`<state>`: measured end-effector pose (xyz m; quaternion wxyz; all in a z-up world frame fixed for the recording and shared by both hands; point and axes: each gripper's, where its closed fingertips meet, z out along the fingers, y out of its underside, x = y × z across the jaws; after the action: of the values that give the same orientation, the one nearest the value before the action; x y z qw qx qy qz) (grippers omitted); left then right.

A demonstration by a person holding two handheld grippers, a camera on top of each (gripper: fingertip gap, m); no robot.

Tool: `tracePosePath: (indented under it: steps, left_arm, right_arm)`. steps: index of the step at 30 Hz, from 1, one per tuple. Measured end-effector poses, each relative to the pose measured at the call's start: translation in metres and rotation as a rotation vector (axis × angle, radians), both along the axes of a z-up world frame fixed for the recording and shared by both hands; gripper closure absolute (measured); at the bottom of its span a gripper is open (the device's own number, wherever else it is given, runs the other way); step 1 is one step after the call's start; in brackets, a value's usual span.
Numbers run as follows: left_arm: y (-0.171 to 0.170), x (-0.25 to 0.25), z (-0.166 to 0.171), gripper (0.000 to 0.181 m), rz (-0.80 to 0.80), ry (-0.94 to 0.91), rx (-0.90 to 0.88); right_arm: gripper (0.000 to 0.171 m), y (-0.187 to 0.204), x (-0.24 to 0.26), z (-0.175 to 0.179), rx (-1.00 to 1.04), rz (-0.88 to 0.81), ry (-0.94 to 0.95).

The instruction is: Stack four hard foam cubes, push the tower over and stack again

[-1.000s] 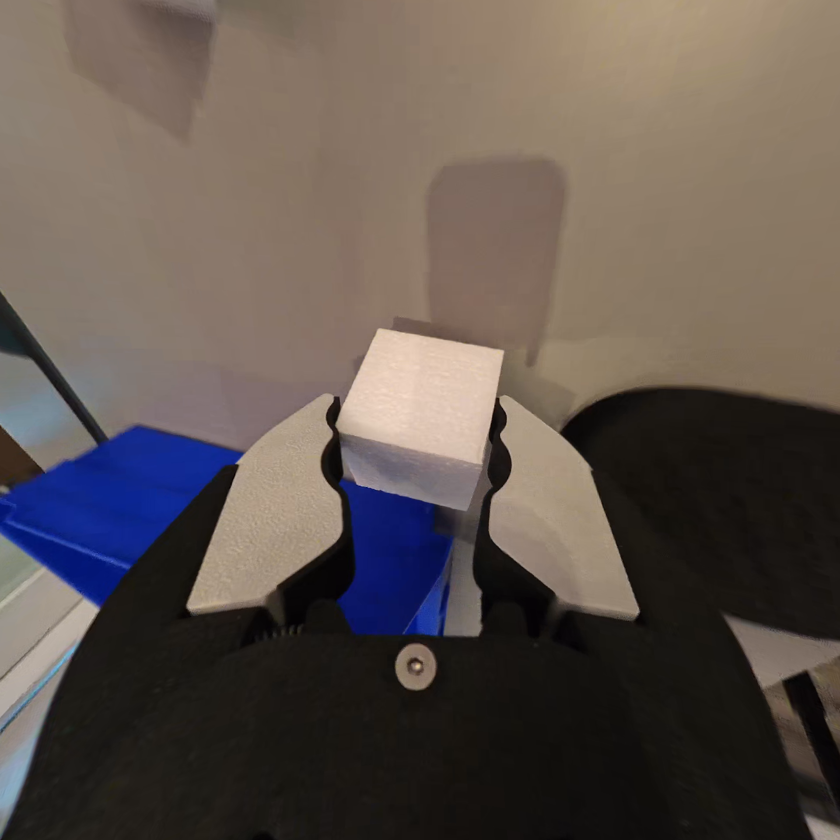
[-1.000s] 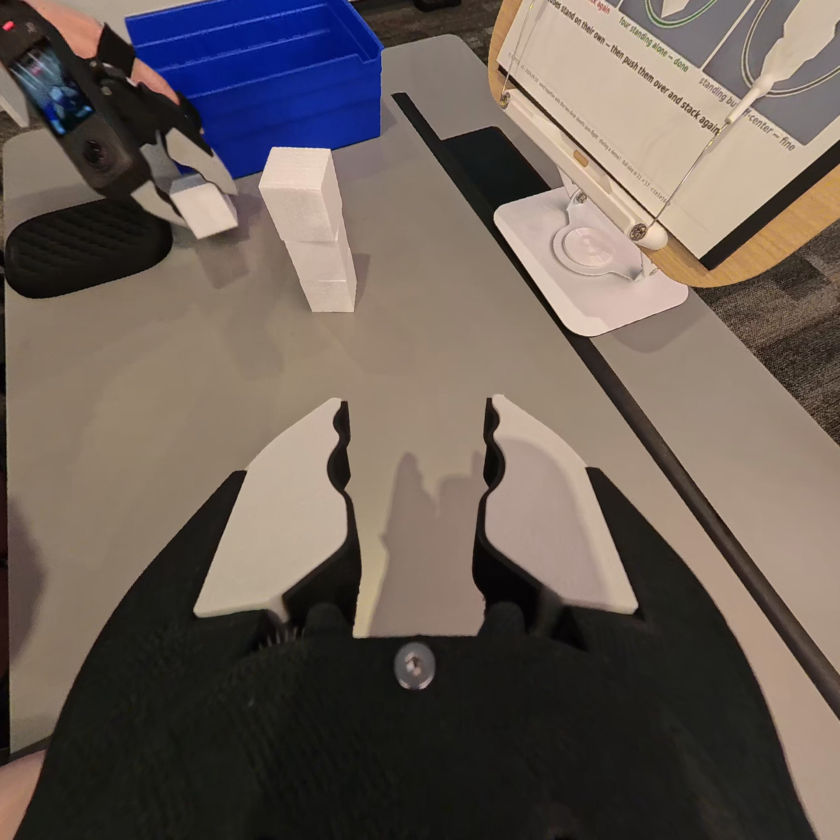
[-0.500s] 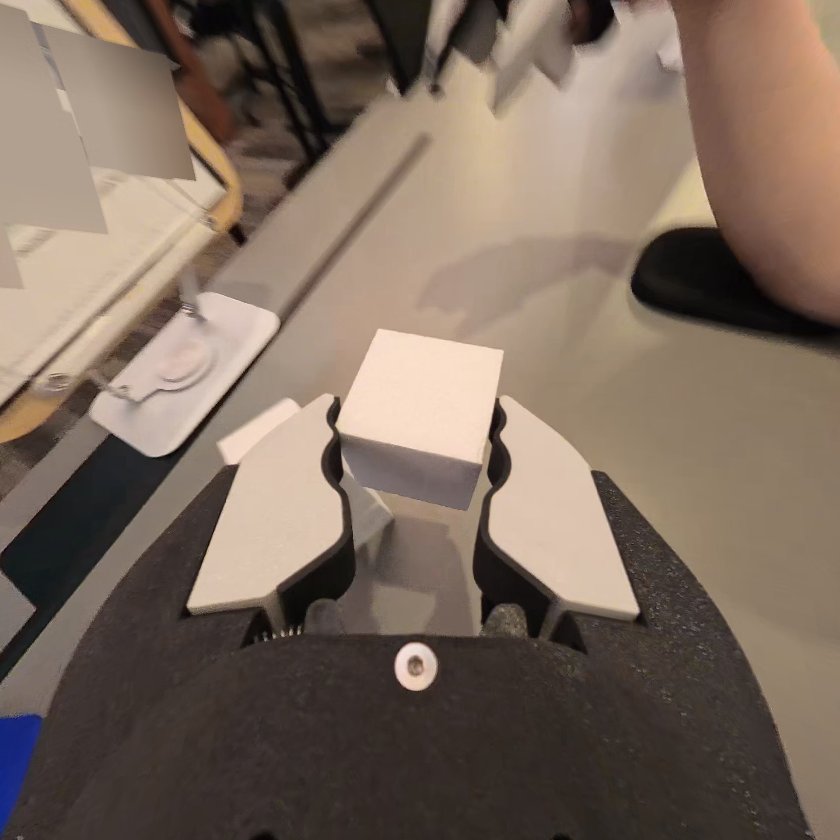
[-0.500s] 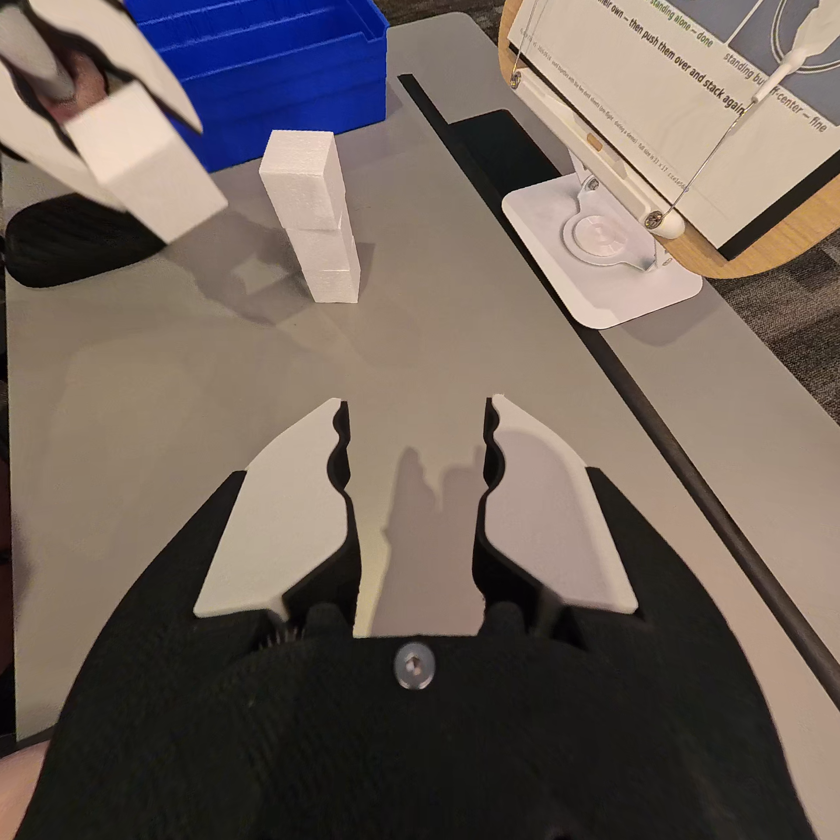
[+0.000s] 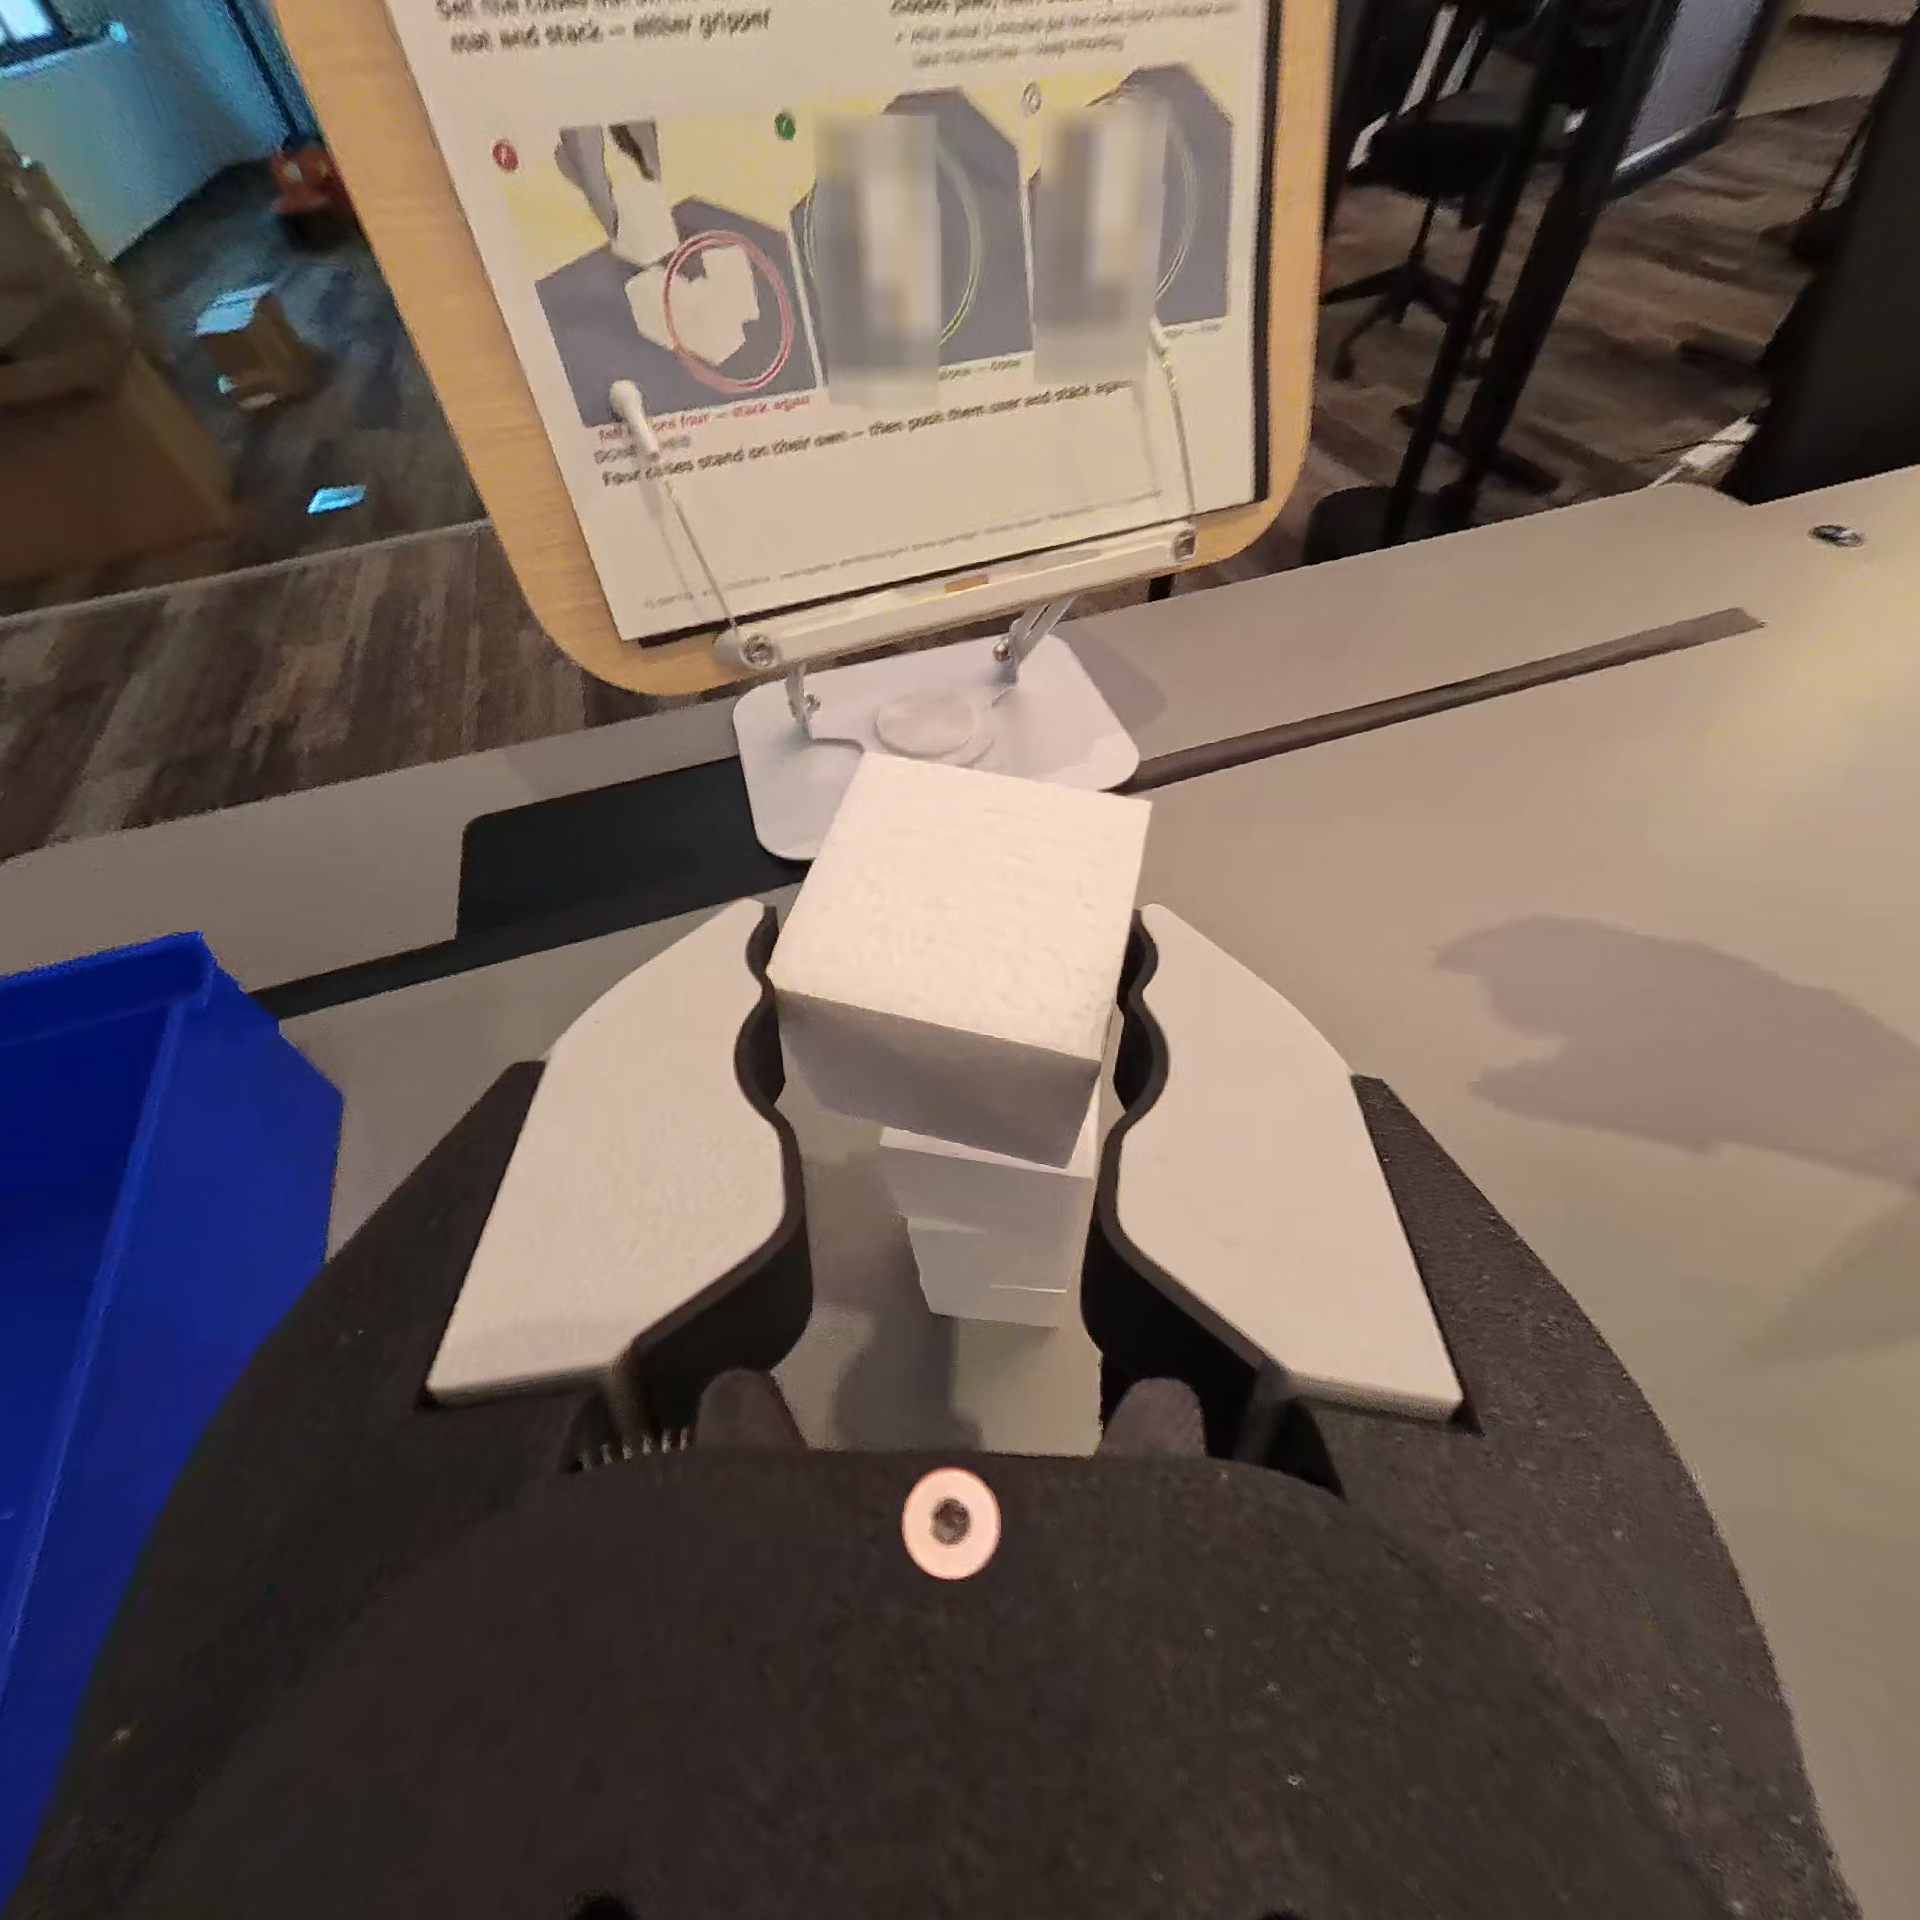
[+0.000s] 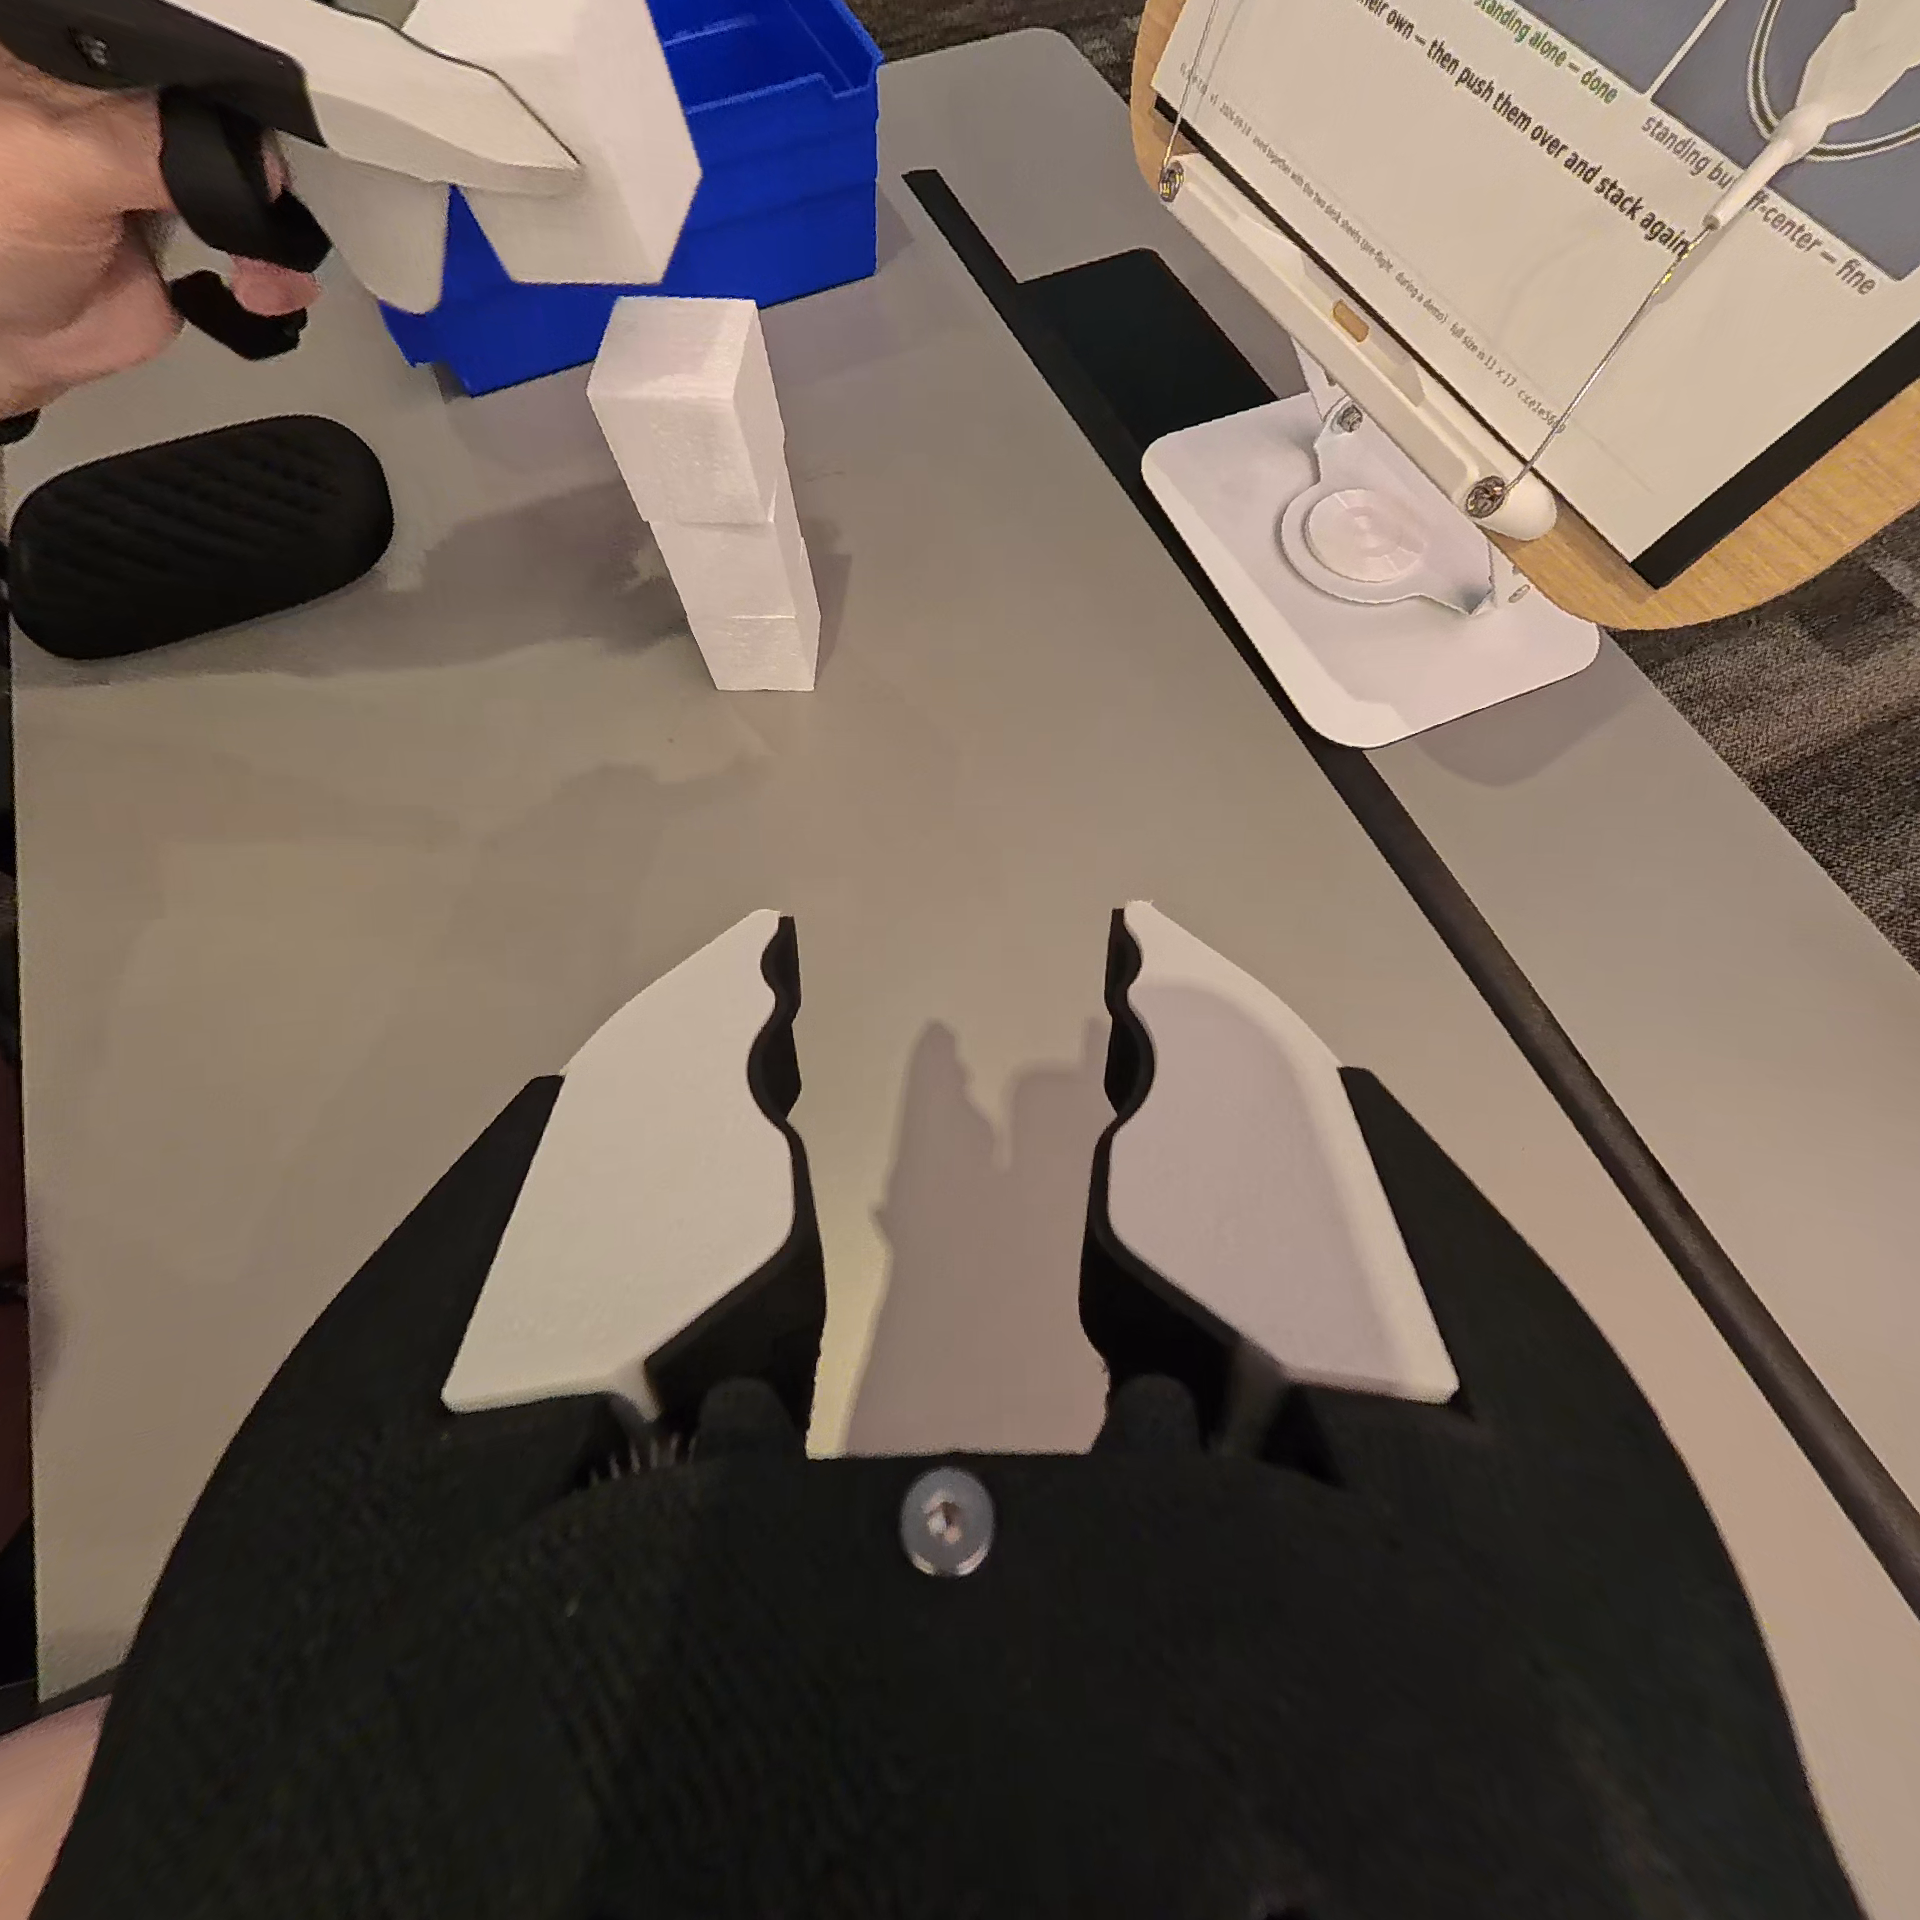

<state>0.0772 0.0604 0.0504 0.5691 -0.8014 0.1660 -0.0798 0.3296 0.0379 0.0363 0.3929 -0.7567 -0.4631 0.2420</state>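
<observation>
White foam fills the left gripper (image 5: 951, 940): its jaws clamp a fourth foam cube (image 5: 956, 966), slightly tilted, in the air just above the stack of three cubes (image 6: 717, 509), whose long axis stands upright with the top one offset. Right gripper (image 6: 951, 930) hovers low with jaws parted and empty over bare grey table (image 6: 987, 790). Beyond the stack sits a blue bin (image 6: 769, 177), contents hidden; a black pad (image 6: 197, 535) lies left, a sign stand (image 6: 1371, 561) right.
</observation>
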Motion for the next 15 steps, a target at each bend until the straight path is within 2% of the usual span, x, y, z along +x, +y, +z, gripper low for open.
tracePosePath:
  steps: [3,15]
  left_arm:
    - [0.003,-0.001,-0.003,0.119,0.022,-0.034,-0.03]
    - [0.01,0.0,-0.021,0.119,0.065,0.046,-0.04]
  right_arm:
    - [0.113,0.001,0.003,0.002,0.002,-0.01,0.014]
    - [0.113,0.004,0.011,0.002,-0.003,-0.024,0.027]
